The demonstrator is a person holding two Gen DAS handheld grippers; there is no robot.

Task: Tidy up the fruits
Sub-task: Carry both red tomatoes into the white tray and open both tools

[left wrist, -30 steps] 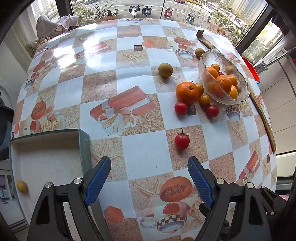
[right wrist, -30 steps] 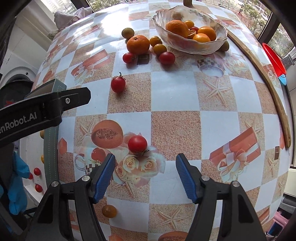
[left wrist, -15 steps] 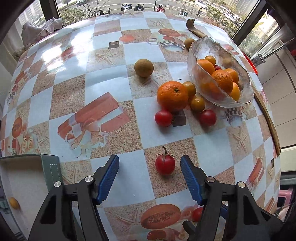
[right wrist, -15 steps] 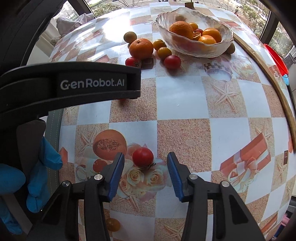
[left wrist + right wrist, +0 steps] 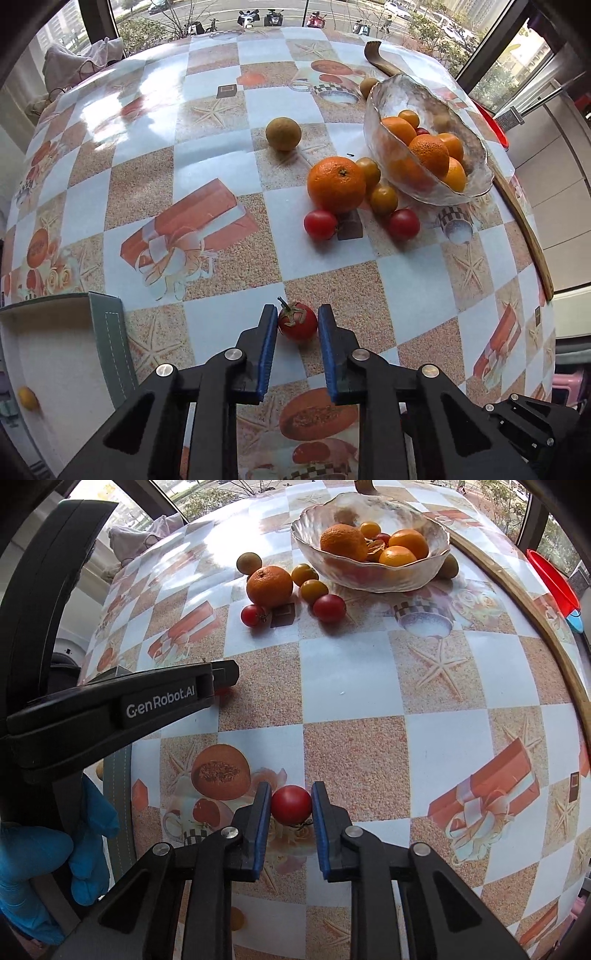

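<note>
My left gripper (image 5: 297, 314) is shut on a red tomato with a stem (image 5: 297, 322) that rests on the table. My right gripper (image 5: 290, 794) is shut on another red tomato (image 5: 291, 804) on the table. A glass bowl (image 5: 476, 147) holding oranges stands at the far right; it also shows in the right wrist view (image 5: 439, 535). A large orange (image 5: 336, 184), two small yellow fruits, two red tomatoes (image 5: 320, 224) and a brown fruit (image 5: 283, 128) lie beside the bowl. The left gripper's body (image 5: 122, 709) crosses the right wrist view.
The patterned tablecloth (image 5: 192, 122) covers the round table with a wooden rim (image 5: 532, 236). A grey-edged tray (image 5: 107, 339) sits at the left edge. A red dish (image 5: 550, 576) lies beyond the rim. A gloved hand (image 5: 33, 864) is at lower left.
Both grippers have moved forward and closed, each onto its own red tomato.
</note>
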